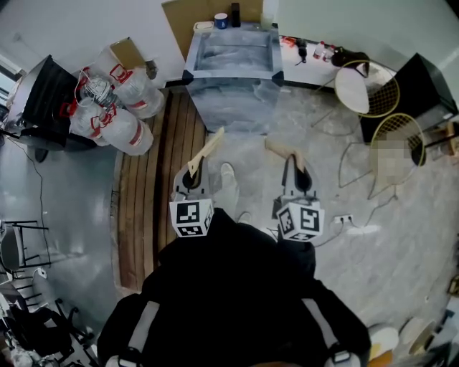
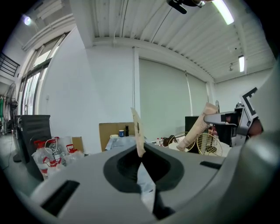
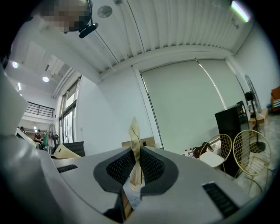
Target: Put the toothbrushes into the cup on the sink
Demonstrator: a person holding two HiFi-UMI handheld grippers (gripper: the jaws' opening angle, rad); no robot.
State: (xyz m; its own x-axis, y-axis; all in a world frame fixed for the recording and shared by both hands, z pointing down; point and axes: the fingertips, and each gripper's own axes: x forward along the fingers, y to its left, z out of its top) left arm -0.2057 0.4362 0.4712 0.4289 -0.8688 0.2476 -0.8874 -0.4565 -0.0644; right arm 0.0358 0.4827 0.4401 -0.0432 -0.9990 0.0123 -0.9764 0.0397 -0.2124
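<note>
The right gripper (image 3: 136, 153) has its fingers (image 3: 153, 168) pinched on a paper-wrapped toothbrush (image 3: 135, 131) standing upright.

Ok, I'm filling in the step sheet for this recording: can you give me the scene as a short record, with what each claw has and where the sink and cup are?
left claw: shut on left toothbrush, in a tan wrapper
right claw: shut on right toothbrush, also in a tan wrapper
sink: ahead of the person, beyond both claws
cup: blue, at the sink's far edge
task state: both toothbrushes held, neither in the cup yet
nearby: water bottles to the left, wire chairs to the right
</note>
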